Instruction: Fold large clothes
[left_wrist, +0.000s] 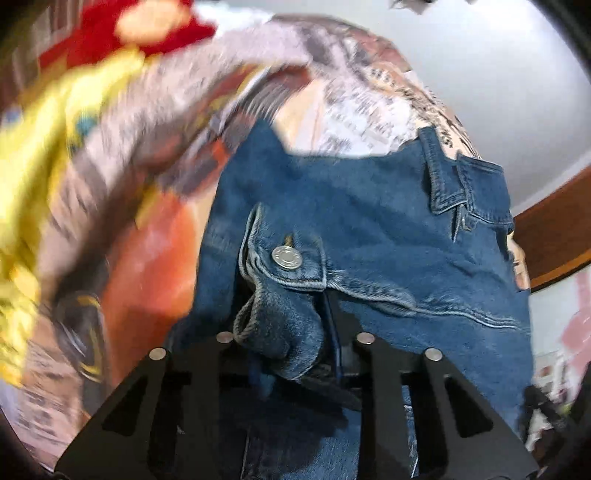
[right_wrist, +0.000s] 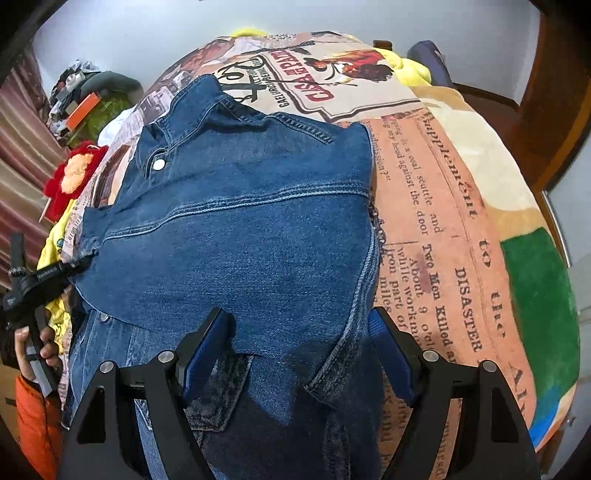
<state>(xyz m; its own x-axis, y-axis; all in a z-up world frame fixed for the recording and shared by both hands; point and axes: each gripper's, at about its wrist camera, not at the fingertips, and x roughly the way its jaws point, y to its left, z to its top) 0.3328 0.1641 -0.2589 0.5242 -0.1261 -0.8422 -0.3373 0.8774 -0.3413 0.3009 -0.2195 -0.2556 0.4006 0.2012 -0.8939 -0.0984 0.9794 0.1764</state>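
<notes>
Newsprint-patterned blanket, red plush toy, yellow cloth

Soft, even daylight is filling both views; no hard glare is showing. In the left wrist view, heavy motion blur is smearing the printed bedspread and the yellow fabric, while the denim jacket and its metal button are staying fairly sharp. In the right wrist view, focus is holding crisp across the denim and the print. Fisheye distortion is bending both frames outward, and dark vignetting is cutting the corners.
</notes>
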